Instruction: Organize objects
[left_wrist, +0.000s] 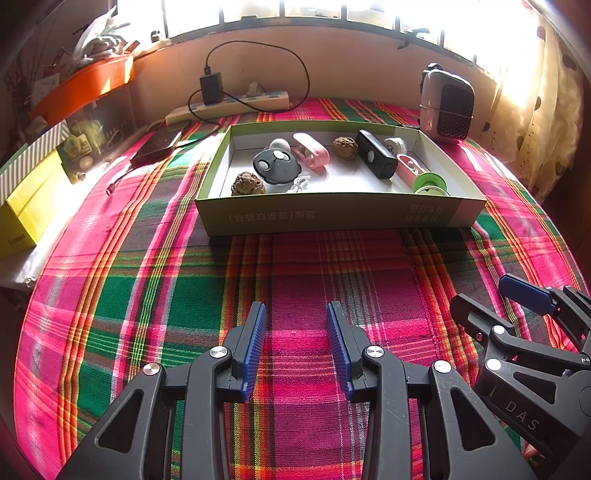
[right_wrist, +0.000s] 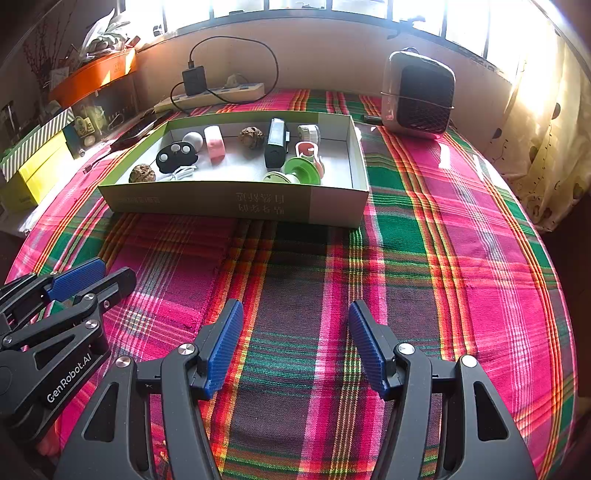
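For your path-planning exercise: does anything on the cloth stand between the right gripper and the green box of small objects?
Nothing visible does. Only bare plaid cloth lies between the open right gripper and the green box; its near wall must be cleared.

**Bright plaid under a green box**

The tablecloth (left_wrist: 295, 266) is plaid in pink, green, orange and dark maroon. The box (left_wrist: 332, 214) is olive green outside, white inside. Both grippers are black with blue ribbed pads (right_wrist: 225, 343). An orange tray (left_wrist: 85, 88) sits by yellow boxes (left_wrist: 33, 206).
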